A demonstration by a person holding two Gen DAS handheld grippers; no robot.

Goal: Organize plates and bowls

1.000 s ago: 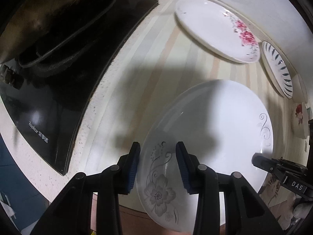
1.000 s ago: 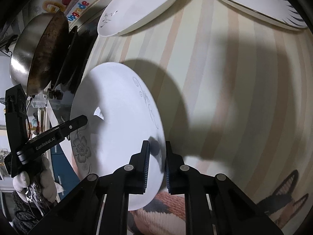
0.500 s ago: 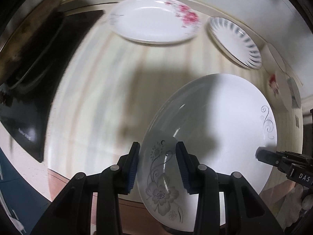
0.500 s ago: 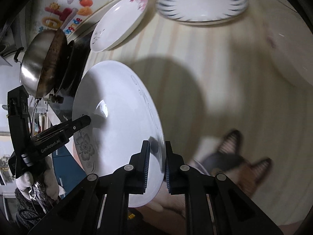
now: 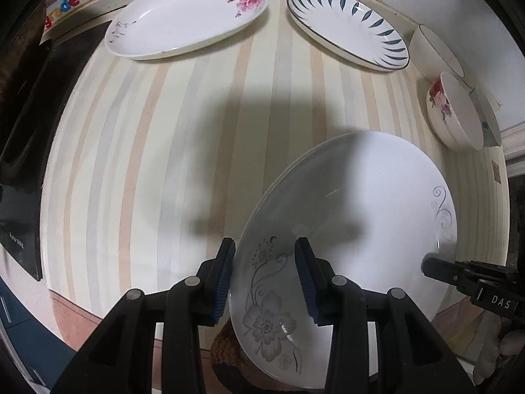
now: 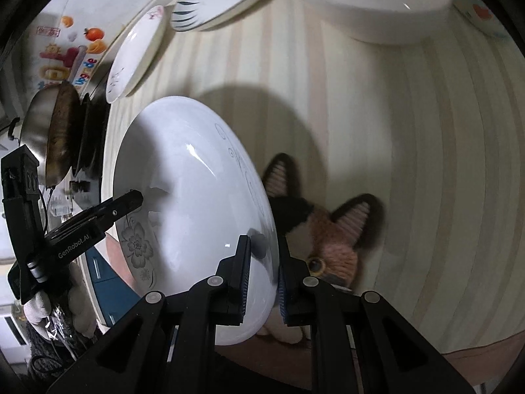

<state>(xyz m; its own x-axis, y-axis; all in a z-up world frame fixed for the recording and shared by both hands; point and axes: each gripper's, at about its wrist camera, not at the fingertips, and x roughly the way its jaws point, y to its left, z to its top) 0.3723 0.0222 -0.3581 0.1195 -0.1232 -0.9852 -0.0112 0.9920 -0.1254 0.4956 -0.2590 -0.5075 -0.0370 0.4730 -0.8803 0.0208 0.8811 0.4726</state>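
Both grippers hold one large white plate with a grey flower print, lifted and tilted above the striped counter; it also shows in the right wrist view. My left gripper straddles its rim near the flower, jaws partly apart around the edge. My right gripper is clamped on the opposite rim. A pink-flower plate and a blue-leaf plate lie at the back. A plain white bowl and a red-flower bowl stand at the right.
A black cooktop with a steel pan is at the left. A knitted fox-face item lies under the held plate near the counter's front edge. A wall runs behind the plates.
The held plate has moved right along the counter, away from the cooktop. The bowls at the right have come into view. Both grips are unchanged.
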